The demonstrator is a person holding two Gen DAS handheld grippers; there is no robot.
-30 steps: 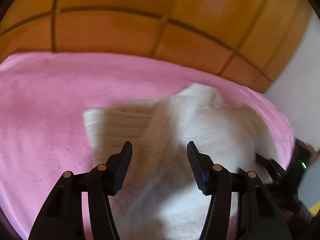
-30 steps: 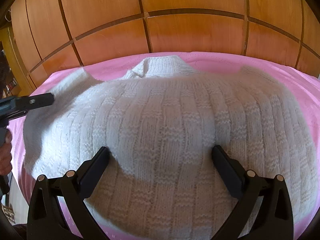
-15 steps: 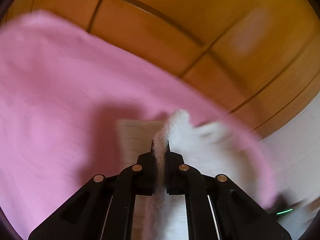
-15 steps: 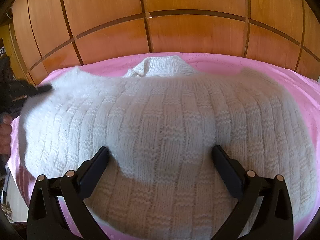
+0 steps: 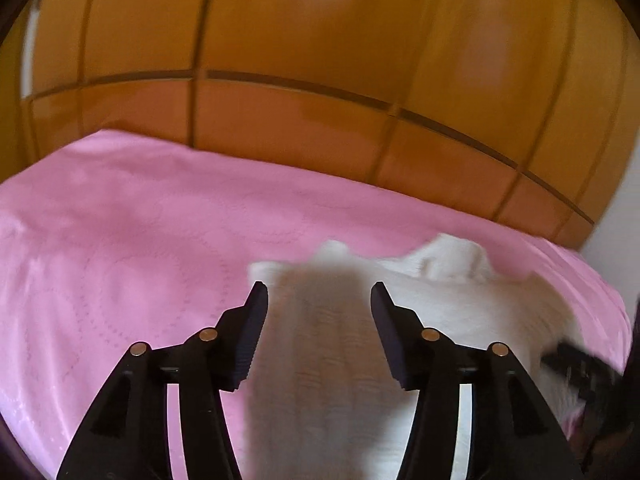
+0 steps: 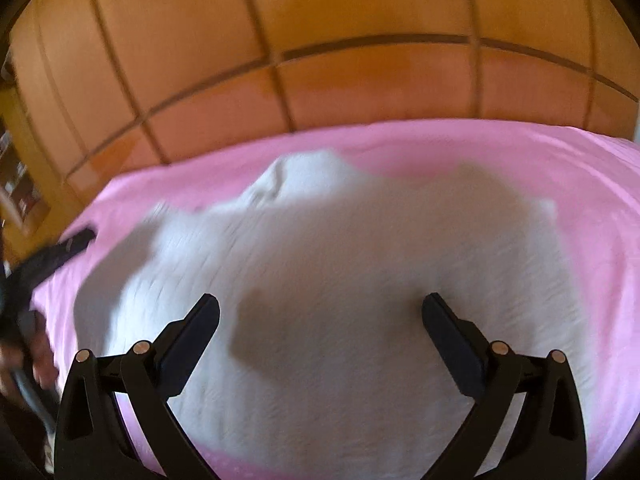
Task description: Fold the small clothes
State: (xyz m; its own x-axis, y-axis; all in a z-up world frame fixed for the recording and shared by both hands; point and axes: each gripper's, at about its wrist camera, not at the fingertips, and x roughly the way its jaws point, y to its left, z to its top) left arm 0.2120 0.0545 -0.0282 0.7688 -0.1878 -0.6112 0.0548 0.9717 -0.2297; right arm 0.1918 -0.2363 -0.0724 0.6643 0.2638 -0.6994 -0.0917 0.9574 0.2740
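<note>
Black left tool (image 5: 318, 308) opening above sweater (image 5: 332, 344)

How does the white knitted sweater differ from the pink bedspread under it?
The sweater is white, ribbed and thick; the bedspread is pink, thin, with a faint stitched pattern. The sweater lies bunched and covers only part of the bedspread, which spreads flat across the whole surface. Both are soft fabric.

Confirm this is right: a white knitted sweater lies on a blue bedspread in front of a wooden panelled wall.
Not quite: the bedspread is pink, not blue, as the right wrist view shows. The white knitted sweater does lie on it, before the wooden panelled wall.
</note>
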